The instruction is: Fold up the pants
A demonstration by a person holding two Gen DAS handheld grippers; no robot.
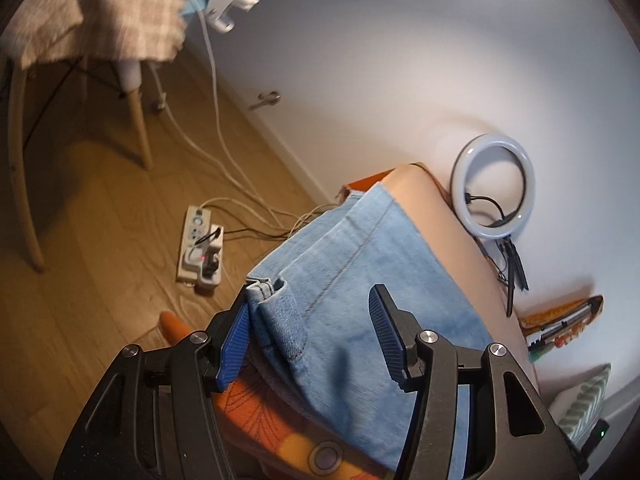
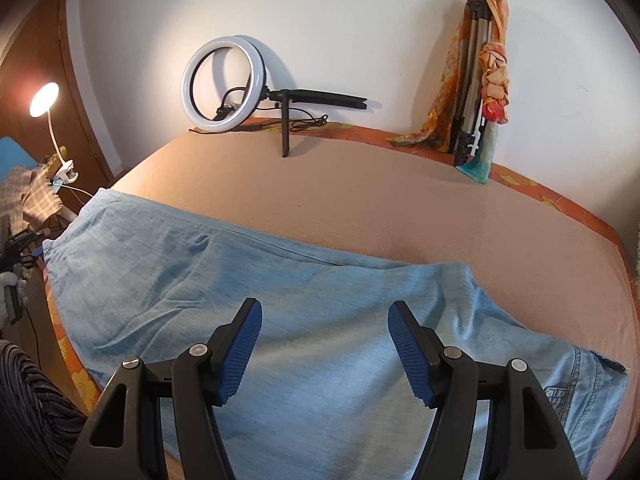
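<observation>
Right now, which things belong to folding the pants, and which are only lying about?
For the job: pants, left gripper, right gripper, bed.

Lying about: ring light, tripod, scarf, lamp, power strip, chair.

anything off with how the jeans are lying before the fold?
Yes: the jeans lie rumpled, and their hem hangs past the bed edge over the floor, by the open left gripper.
</observation>
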